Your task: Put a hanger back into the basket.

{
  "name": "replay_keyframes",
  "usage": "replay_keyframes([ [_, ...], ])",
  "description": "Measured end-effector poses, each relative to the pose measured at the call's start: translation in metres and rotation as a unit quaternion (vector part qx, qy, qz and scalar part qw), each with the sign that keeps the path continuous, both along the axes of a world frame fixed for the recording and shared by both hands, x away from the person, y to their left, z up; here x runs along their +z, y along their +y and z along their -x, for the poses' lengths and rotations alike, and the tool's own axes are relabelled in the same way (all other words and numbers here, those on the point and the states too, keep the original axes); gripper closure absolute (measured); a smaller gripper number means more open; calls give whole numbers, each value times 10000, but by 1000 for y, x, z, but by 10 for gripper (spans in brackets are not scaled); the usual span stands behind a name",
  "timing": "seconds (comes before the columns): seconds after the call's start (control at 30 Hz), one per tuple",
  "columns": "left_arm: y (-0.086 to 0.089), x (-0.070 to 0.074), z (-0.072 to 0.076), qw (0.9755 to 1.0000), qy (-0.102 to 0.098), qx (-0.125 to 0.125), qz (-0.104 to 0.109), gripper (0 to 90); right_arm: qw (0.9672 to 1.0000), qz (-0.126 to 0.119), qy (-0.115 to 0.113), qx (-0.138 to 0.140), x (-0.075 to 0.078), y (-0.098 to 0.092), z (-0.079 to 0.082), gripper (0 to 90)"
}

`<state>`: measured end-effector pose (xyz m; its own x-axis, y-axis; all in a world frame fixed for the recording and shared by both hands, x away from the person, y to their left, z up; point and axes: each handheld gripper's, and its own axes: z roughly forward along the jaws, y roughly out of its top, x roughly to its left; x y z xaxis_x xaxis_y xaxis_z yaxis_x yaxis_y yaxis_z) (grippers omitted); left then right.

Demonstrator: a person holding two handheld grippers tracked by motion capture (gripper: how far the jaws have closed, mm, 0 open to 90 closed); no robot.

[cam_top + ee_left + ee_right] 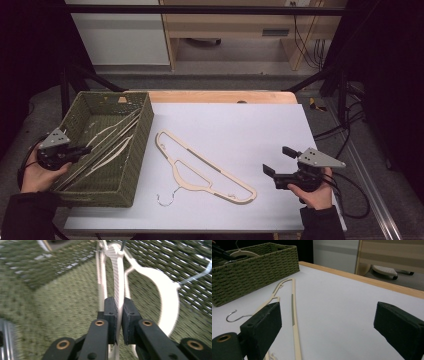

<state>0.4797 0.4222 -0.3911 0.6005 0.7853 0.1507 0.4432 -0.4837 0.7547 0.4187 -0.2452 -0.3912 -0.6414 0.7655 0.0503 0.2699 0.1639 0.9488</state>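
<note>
The left gripper (119,315) is seen inside the green woven basket (142,145), its jaws nearly together with a thin pale bar of a cream hanger (119,277) clamped between the pads. That hanger runs straight away from the jaws, its curved neck arching off to one side of them above the basket's woven floor, and further pale hangers (107,142) are seen lying lengthwise beyond and beside it.

The right gripper (279,167) is held low over the white tabletop (240,130), its jaws spread wide with nothing between them. Just beyond and to the side of one of its pads, a second cream hanger (205,167) lies flat on the table, its wire hook (233,315) curled toward the table's near edge; it is apart from the gripper and untouched. Farther off past this hanger, the basket stands along the table's side, and the left gripper is glimpsed at its rim in the right gripper view.
</note>
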Motion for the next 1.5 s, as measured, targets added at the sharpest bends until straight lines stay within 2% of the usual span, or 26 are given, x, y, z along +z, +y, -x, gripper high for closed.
replay_keyframes([
  [0.13, -9, -5, 2, 9995, 243, -169, -63, 771, 10000, -10, 3, -17, 0, 1, 0, 82],
  [0.3, -17, -11, 4, 9986, 436, -244, -195, 695, 10000, 11, -11, 1, -1, 2, 0, 82],
  [0.4, -20, -12, 6, 9979, 451, -301, -341, 657, 10000, 21, 1, 6, -1, 3, 0, 82],
  [0.5, -21, -12, 7, 9978, 448, -303, -373, 603, 10000, 19, -19, 11, 0, 3, 0, 82],
  [0.6, -21, -11, 8, 9981, 417, -311, -338, 530, 10000, 11, -19, 15, 0, 3, 1, 83],
  [0.67, -20, -10, 9, 9985, 375, -318, -232, 494, 10000, 7, -16, 11, 0, 3, 1, 83],
  [0.77, -17, -6, 10, 9995, 230, -211, 6, 408, 10000, 12, -26, 27, 0, 4, 1, 83],
  [0.8, -17, -6, 10, 9995, 230, -211, 6, 386, 10000, 12, -26, 27, 0, 4, 1, 83],
  [0.9, -15, 2, 14, 9990, -92, -86, 437, 302, 10000, 4, -28, 35, 0, 5, 1, 85],
  [0.97, -16, 8, 16, 9981, -268, -45, 559, 258, 10000, 7, -49, 59, 0, 5, 1, 84],
  [1.03, -20, 15, 19, 9963, -537, -15, 674, 210, 10000, -5, -40, 59, 0, 5, 1, 84],
  [1.1, -26, 22, 21, 9948, -615, 31, 809, 185, 10000, -9, -50, 73, 0, 6, 1, 84],
  [1.17, -34, 30, 24, 9931, -784, 17, 869, 160, 10000, -13, -49, 60, -1, 7, 0, 83],
  [1.23, -37, 33, 25, 9924, -823, 17, 913, 147, 10000, -15, -32, 63, -1, 7, 0, 83],
  [1.4, -67, 55, 38, 9865, -1137, -73, 1177, 132, 10000, -45, -70, 45, 0, 6, 1, 80],
  [1.5, -82, 63, 47, 9842, -1209, -75, 1294, 128, 9999, -56, -93, 46, 0, 5, 1, 78],
])
